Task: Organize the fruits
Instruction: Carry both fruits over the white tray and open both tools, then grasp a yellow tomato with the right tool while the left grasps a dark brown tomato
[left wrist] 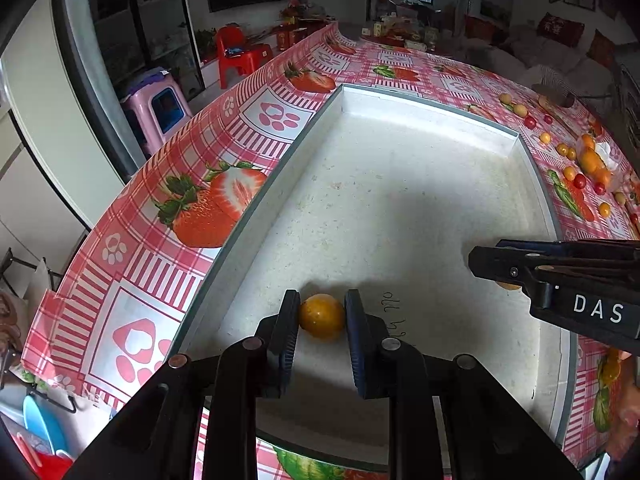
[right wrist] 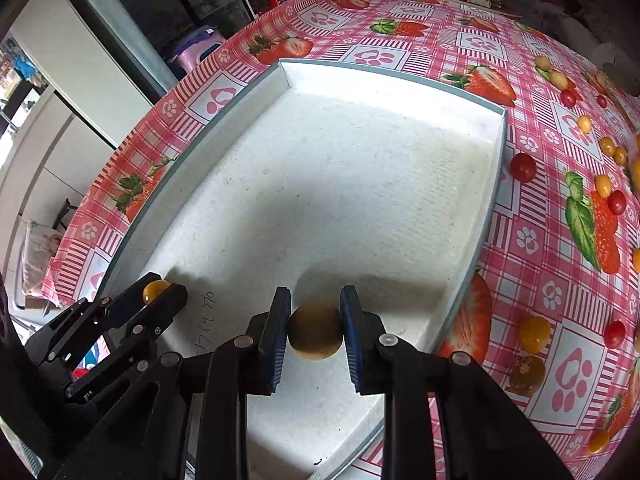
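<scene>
nearest the left wrist camera, the left gripper is clamped on a yellow-orange tomato, held over the near part of the white tray. just to its right, the right gripper pinches a brownish round fruit above the same tray floor, near the right wall. farther off, on the strawberry tablecloth beyond the tray's right rim, loose red and yellow tomatoes lie scattered.
</scene>
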Motion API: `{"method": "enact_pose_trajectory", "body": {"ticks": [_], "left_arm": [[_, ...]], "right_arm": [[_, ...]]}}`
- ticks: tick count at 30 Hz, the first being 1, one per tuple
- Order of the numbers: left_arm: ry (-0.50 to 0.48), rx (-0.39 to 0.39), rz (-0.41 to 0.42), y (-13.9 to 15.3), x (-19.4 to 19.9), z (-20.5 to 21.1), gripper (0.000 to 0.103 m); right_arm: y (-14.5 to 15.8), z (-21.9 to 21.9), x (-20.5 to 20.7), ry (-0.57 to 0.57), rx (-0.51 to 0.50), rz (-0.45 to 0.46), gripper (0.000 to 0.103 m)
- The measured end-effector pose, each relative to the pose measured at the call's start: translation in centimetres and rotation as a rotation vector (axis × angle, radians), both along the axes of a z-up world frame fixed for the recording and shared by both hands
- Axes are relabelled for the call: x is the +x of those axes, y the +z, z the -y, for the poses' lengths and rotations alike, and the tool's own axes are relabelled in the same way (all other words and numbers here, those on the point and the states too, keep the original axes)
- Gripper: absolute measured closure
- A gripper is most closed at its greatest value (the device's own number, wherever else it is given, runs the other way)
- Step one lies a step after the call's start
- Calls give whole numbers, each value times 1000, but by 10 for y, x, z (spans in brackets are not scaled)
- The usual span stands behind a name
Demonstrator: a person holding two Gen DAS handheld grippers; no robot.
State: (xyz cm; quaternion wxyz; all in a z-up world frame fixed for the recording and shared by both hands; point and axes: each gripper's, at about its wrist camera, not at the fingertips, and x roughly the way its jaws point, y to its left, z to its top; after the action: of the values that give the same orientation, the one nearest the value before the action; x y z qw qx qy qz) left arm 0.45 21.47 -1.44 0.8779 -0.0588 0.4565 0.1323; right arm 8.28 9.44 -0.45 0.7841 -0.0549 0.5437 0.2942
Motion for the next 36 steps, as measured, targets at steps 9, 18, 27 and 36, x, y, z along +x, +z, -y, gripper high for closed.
{"method": "enact_pose_trajectory", "body": {"ticks": [9, 18, 27, 36], "left_arm": [[4, 61, 30, 6, -1, 4, 20], [-43, 45, 54, 24, -3, 27, 20], [-195, 24, 83, 45, 2, 95, 20], [-331, -29, 55, 43, 20, 173, 20]], "right_arm": [[13, 3, 7, -21, 51, 8, 29], [48, 61, -1, -101, 141, 71, 22], [41, 170, -20, -296, 110, 96, 22], [23, 255, -42, -441, 26, 123, 22]]}}
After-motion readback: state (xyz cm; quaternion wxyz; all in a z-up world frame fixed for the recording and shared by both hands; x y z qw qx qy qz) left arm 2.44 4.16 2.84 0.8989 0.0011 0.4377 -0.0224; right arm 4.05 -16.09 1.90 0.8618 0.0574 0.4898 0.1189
